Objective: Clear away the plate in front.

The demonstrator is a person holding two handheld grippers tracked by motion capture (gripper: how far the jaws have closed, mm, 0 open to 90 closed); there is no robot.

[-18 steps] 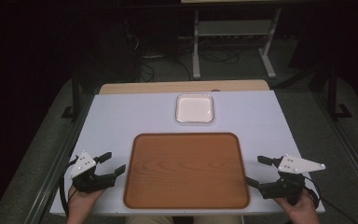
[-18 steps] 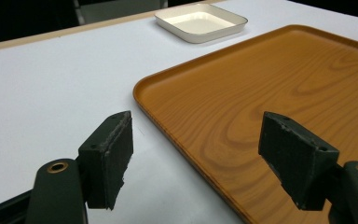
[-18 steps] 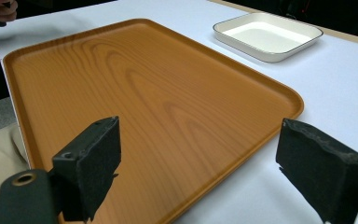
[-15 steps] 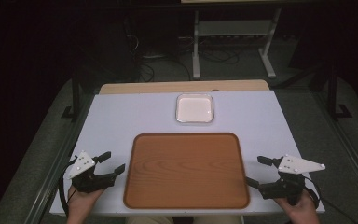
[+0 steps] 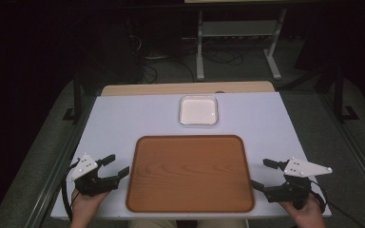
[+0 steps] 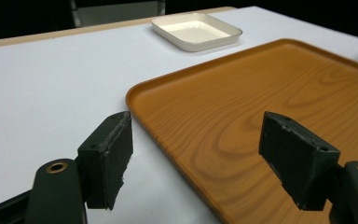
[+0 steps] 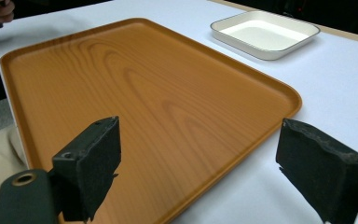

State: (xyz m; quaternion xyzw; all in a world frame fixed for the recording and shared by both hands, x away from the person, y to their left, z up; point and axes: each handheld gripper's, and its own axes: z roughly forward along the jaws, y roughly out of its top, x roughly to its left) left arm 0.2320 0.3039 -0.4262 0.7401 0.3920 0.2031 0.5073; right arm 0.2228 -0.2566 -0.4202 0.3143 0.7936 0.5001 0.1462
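Note:
A wooden tray (image 5: 190, 173) lies empty on the white table (image 5: 123, 123) near its front edge. Behind it sits a small white square dish (image 5: 198, 110), also empty. My left gripper (image 5: 116, 166) rests open at the tray's left edge, jaws pointing toward it. My right gripper (image 5: 262, 175) rests open at the tray's right edge. In the left gripper view the tray's near left corner (image 6: 177, 116) lies between the wide-apart jaws, with the dish (image 6: 196, 30) beyond. The right gripper view has the tray (image 7: 144, 93) ahead and the dish (image 7: 265, 33) at the upper right.
A light wooden board (image 5: 185, 88) runs along the table's far edge. Beyond it stands a metal frame (image 5: 237, 42) on a dark floor with cables. Bare table surface lies on both sides of the dish.

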